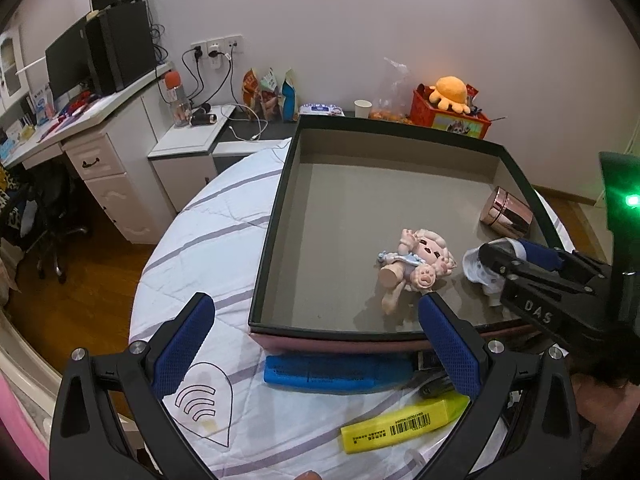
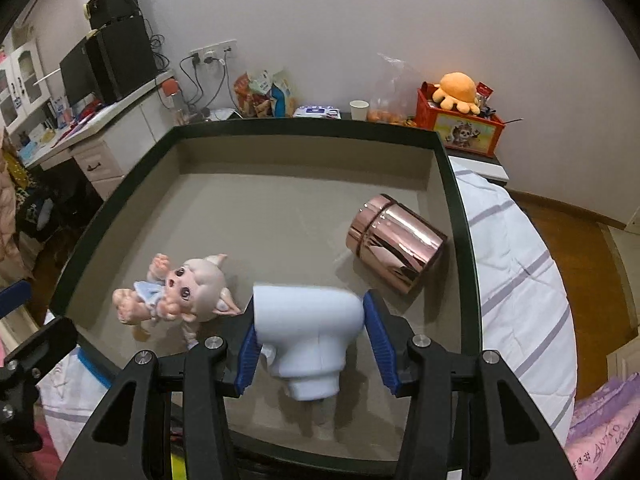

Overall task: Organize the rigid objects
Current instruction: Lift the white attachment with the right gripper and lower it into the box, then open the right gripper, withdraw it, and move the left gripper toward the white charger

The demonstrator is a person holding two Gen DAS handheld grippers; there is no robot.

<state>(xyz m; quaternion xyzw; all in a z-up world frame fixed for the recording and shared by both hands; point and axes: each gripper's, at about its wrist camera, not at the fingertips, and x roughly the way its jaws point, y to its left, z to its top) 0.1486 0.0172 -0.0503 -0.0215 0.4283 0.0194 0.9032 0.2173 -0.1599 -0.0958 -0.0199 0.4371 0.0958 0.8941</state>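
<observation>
The large shallow dark-rimmed box (image 2: 456, 184) on the striped bed collects the rigid pieces. Inside lie a rose-gold metal canister (image 2: 396, 250) at far right and a pink doll figure (image 2: 180, 292) at near left. The right gripper (image 2: 310, 338) has its jaws clamped on a pale blue plastic bottle-like piece (image 2: 308, 332), low over the box's near floor, probably to set it down. The left gripper (image 1: 316, 344) hangs with jaws apart above a blue marker (image 1: 336, 374) and a yellow highlighter (image 1: 404, 424), still on the bed.

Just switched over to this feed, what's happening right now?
A person is sorting small items into the open box on the bed. The right gripper holds a white plastic piece over the box floor, between the doll and the pink metal can already lying inside. The left gripper hangs open and empty outside the box, above the blue marker and yellow highlighter not yet packed.
</observation>
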